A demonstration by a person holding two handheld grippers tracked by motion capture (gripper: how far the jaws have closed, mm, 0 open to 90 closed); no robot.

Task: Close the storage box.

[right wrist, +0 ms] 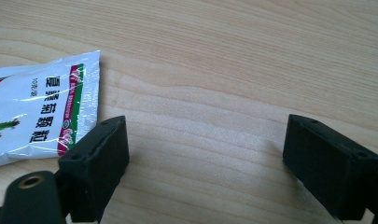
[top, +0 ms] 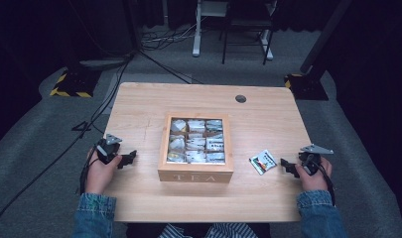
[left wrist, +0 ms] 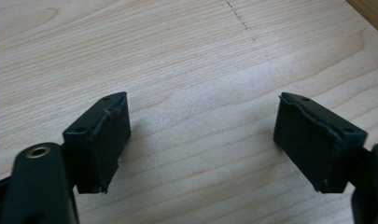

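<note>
A wooden tea box [top: 195, 170] marked TEA stands at the middle of the table, its glass lid down over several compartments of tea bags. One white sachet [top: 263, 161] with red edging and green print lies flat to the right of the box; its corner [right wrist: 42, 112] shows in the right gripper view, just left of the left jaw. My left gripper [top: 129, 158] rests low over the table left of the box, open, with bare wood between its pads [left wrist: 198, 140]. My right gripper [top: 287, 166] sits open just right of the sachet, nothing between its fingers [right wrist: 203, 158].
The light wooden table [top: 139, 106] has a round cable hole [top: 240, 98] at the back right. Cables [top: 89, 129] trail off the left side onto grey carpet. Stand bases and a chair frame stand beyond the far edge.
</note>
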